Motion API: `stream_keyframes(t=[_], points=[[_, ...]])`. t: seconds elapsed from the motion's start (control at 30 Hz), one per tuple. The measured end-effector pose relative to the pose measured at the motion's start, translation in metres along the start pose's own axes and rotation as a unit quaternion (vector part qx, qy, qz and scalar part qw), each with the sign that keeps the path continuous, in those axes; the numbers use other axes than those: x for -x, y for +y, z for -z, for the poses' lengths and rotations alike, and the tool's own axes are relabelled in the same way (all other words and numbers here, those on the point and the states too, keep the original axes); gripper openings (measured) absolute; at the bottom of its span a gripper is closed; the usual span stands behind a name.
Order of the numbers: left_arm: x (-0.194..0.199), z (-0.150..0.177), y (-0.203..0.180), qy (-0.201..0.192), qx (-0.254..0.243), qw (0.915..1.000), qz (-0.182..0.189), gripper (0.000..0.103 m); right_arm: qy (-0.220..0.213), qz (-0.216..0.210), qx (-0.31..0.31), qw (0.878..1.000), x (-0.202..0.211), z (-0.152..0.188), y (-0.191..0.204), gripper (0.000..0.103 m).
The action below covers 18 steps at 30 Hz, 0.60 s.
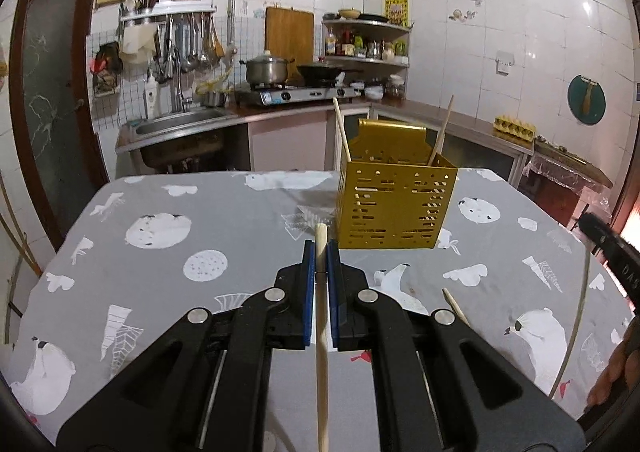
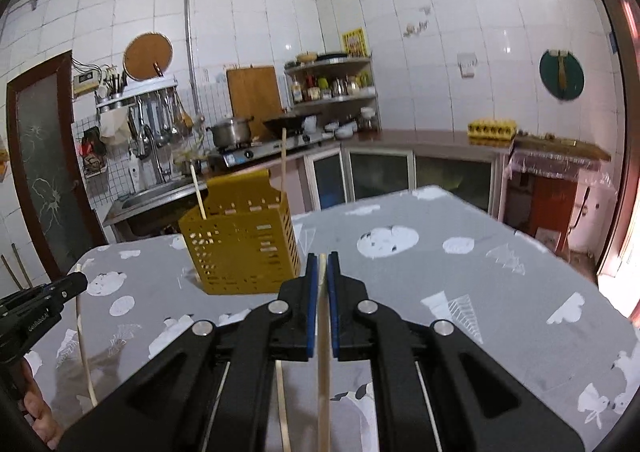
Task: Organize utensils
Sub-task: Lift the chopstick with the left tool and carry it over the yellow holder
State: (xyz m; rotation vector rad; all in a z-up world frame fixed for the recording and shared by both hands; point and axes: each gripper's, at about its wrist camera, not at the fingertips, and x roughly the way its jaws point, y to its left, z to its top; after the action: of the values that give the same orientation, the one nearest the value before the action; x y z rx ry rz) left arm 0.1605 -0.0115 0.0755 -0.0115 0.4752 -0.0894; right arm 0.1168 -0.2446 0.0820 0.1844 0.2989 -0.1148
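Observation:
My left gripper [image 1: 320, 248] is shut on a pale wooden chopstick [image 1: 322, 352] that runs back between its blue pads, its tip poking out in front. Just beyond, to the right, a gold perforated utensil holder [image 1: 394, 204] stands on the table with two chopsticks [image 1: 342, 128] leaning in it. My right gripper [image 2: 320, 258] is shut on another chopstick [image 2: 323, 372]; the holder [image 2: 244, 252] stands ahead to its left. A loose chopstick [image 1: 456, 306] lies on the cloth. Each gripper shows at the edge of the other's view: the right gripper [image 1: 612, 252], the left gripper [image 2: 40, 300].
The table [image 1: 160, 272] wears a grey cloth with white animal prints. Behind it runs a kitchen counter with a sink [image 1: 180, 124], a stove carrying a pot [image 1: 266, 68] and a wok, and an egg carton [image 1: 514, 126]. A person's hand [image 1: 616, 372] shows at lower right.

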Motion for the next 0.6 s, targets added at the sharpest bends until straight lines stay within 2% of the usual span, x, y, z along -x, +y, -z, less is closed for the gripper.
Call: stream_keyframes(t=[0.3,0.47,0.6], points=[[0.025,-0.006,0.002,-0.039,0.001,0.9992,0.01,0.005,-0.058,-0.002,0.02,0.998,0.033,-0.011,0.007,0.006],[0.035,-0.023,-0.004,-0.07,-0.004,0.9974,0.018,0.005,-0.074,-0.007,0.027,0.997,0.035,-0.025,0.011,0.005],[0.031,-0.038,-0.005,-0.081,-0.003,0.9965,0.022,0.005,-0.083,-0.01,0.025,0.996,0.028,-0.035,0.013,0.005]])
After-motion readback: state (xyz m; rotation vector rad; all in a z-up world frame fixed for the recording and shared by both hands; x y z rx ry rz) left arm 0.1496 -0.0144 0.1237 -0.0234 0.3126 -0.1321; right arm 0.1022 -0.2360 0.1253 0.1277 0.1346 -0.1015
